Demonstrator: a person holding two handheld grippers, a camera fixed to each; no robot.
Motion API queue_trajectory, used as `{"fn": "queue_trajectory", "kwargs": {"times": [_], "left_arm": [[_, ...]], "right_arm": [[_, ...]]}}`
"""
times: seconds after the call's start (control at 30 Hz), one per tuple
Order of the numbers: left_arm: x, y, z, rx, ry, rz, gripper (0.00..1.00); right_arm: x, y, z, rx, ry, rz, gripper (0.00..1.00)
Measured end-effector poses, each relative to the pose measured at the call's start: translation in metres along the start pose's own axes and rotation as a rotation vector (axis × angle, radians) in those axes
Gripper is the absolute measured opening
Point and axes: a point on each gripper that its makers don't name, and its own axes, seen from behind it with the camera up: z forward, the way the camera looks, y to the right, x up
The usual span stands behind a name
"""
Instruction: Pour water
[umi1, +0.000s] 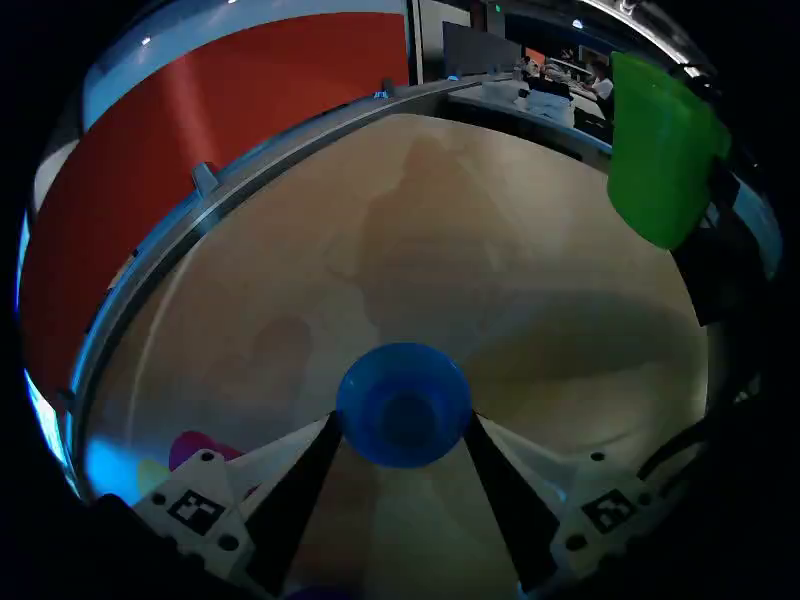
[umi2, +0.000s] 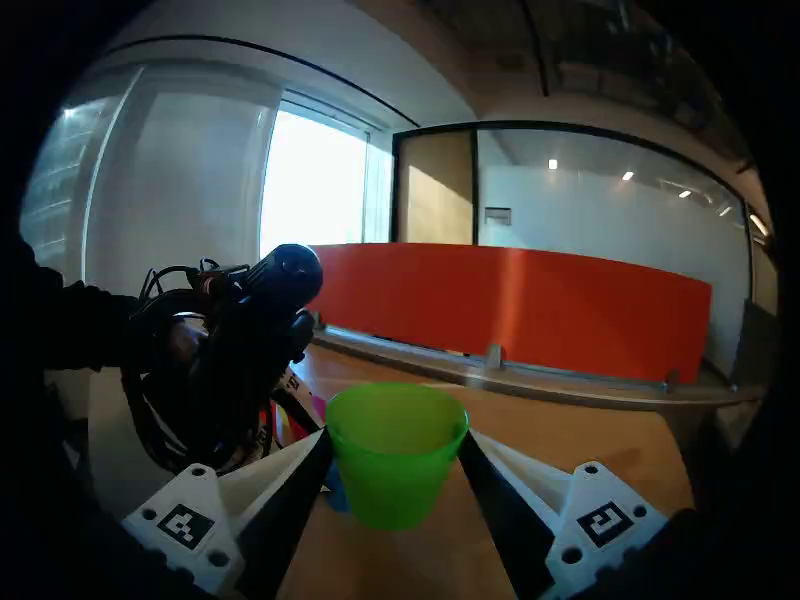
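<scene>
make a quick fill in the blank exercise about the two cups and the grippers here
1. The two ___ of the left gripper press on the blue cup.
2. The right gripper holds the green cup ___, mouth on top.
3. In the left gripper view, the green cup appears to the upper ___ of the blue cup.

Missing words: fingers; upright; right

Pale wood surface (umi1: 450, 250), shadowed. Orange partition (umi2: 520, 300) along far edge, metal rail (umi2: 500, 375) at base. Bright window (umi2: 310, 180) behind, left. Glass wall (umi2: 600, 190) right, ceiling lights (umi2: 627, 175) beyond. Desks (umi1: 540, 100) in distance.
</scene>
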Motion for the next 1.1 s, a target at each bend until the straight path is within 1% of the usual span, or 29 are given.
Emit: {"fn": "queue_trajectory", "kwargs": {"times": [0.5, 1.1], "left_arm": [[0.0013, -0.0015, 0.0048, 0.015, -0.011, 0.016, 0.88], [0.0073, -0.0024, 0.0099, 0.025, 0.0, 0.035, 0.88]], "right_arm": [[-0.0009, 0.0003, 0.0003, 0.003, -0.001, 0.005, 0.9], [-0.0032, 0.0015, 0.0013, 0.002, -0.001, 0.016, 0.9]]}}
